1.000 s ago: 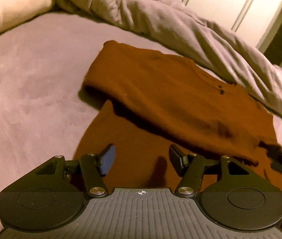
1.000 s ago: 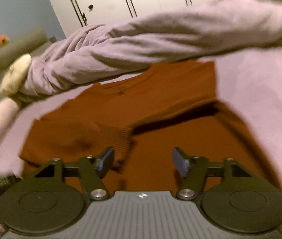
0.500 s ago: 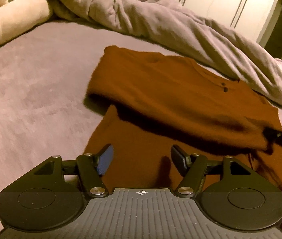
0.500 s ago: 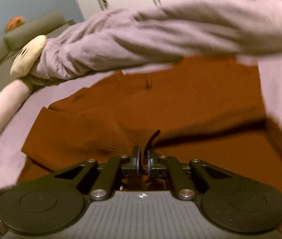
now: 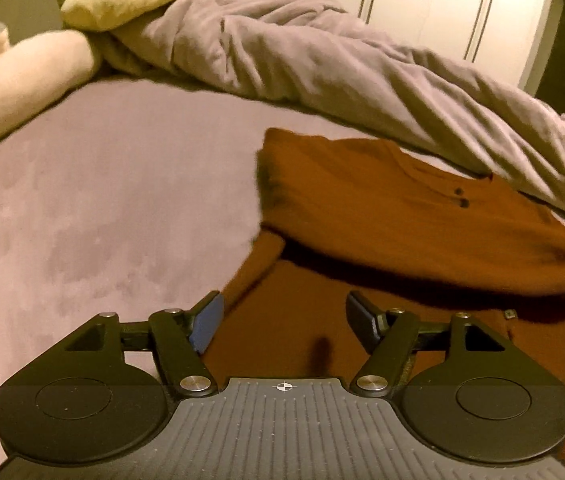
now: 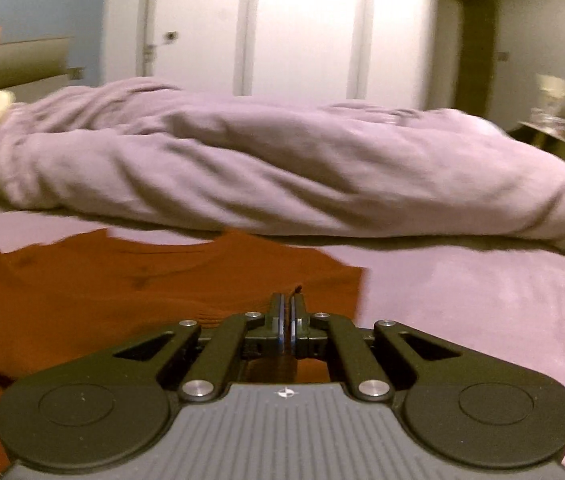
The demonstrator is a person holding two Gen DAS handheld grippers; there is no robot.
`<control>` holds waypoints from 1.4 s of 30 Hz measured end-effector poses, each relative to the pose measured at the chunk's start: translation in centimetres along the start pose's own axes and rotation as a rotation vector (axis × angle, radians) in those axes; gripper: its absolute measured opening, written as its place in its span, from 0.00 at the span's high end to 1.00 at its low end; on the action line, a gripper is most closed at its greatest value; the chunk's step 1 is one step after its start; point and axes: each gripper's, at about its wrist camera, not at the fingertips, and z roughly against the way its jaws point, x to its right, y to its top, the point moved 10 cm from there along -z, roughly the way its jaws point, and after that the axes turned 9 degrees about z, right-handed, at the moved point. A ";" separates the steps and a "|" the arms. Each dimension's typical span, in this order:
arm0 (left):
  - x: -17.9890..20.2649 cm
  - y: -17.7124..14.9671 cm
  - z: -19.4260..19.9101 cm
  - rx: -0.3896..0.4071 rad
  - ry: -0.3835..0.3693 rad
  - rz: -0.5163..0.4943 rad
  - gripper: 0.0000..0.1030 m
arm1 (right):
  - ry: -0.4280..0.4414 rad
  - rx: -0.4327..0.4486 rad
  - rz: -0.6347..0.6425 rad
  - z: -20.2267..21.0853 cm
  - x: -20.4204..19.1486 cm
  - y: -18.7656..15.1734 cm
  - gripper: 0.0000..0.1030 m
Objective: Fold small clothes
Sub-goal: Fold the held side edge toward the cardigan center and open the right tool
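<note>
A bed [image 5: 102, 208] under a mauve sheet carries a rumpled duvet [image 6: 282, 168] along its far side, pale plush toys [image 5: 22, 76] at the head and white wardrobe doors [image 6: 294, 28] behind. The rust-brown shirt [image 5: 402, 216] lies on the sheet just before the duvet, partly folded over itself. The left gripper [image 5: 284, 320] points down over the shirt's near edge, its jaws opening with no cloth pinched between them, while the right gripper [image 6: 287, 316] is clamped tight on a fold of the shirt.
</note>
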 end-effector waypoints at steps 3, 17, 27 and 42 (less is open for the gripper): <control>0.1 0.3 -0.8 -0.004 0.017 -0.033 0.28 | -0.017 -0.044 -0.029 -1.4 1.5 -1.5 0.98; 1.6 0.8 -4.2 -0.025 0.052 -0.133 0.24 | 0.155 -0.187 -0.186 -3.4 0.5 -5.0 0.66; 1.9 0.9 -5.0 -0.034 0.067 -0.147 0.23 | 0.116 -0.138 -0.136 -3.0 1.1 -4.1 0.97; 1.8 0.9 -5.5 -0.064 0.091 -0.161 0.17 | -0.025 -0.128 0.061 -4.1 1.5 -3.6 1.00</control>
